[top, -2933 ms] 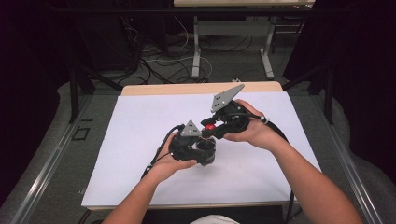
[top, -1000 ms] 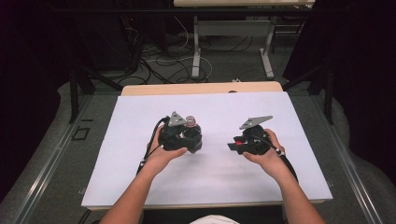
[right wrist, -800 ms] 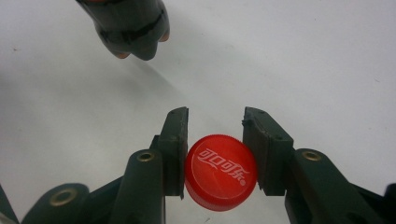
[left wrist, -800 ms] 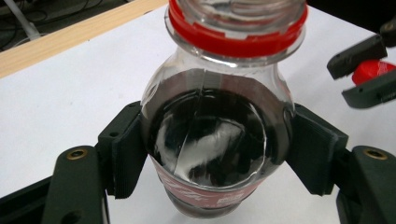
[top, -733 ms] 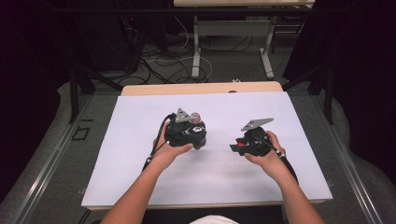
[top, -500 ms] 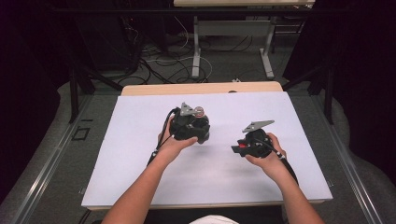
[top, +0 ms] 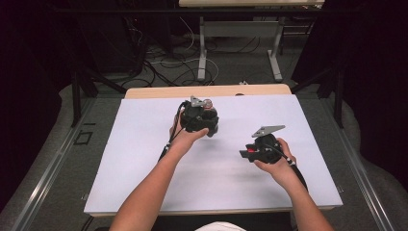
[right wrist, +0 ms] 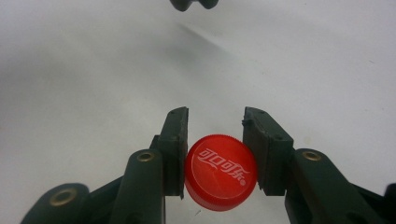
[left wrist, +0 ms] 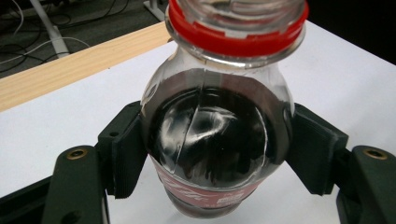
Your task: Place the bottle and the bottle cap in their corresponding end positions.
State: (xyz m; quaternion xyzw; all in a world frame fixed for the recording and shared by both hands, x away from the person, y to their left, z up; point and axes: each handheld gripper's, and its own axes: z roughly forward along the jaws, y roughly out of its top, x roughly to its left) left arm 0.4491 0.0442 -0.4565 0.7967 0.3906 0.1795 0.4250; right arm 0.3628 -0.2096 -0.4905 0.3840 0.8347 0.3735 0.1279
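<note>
My left gripper [left wrist: 212,154] is shut on a small clear cola bottle [left wrist: 212,140] with dark drink, a red label and a red neck ring; its mouth has no cap on it. In the high view that left gripper [top: 199,118] is held over the far middle of the white table [top: 144,159], and the bottle's neck [top: 208,102] pokes out beyond it. My right gripper [right wrist: 215,154] is shut on the red bottle cap [right wrist: 220,171], pinched edge-on between both pads. From above, the right gripper [top: 254,150] sits right of centre, with the red cap [top: 251,149] at its tip.
A bare wooden strip [top: 159,91] runs along the table's far edge. Beyond it, on the floor, stand table legs [top: 201,57] among loose cables. Dark floor and a rail [top: 48,178] flank the left side. The left gripper's tips [right wrist: 191,3] hang at the top of the right gripper view.
My left hand has carried the bottle away from me and to the right, toward the far middle of the table. The right hand with the cap has hardly moved.
</note>
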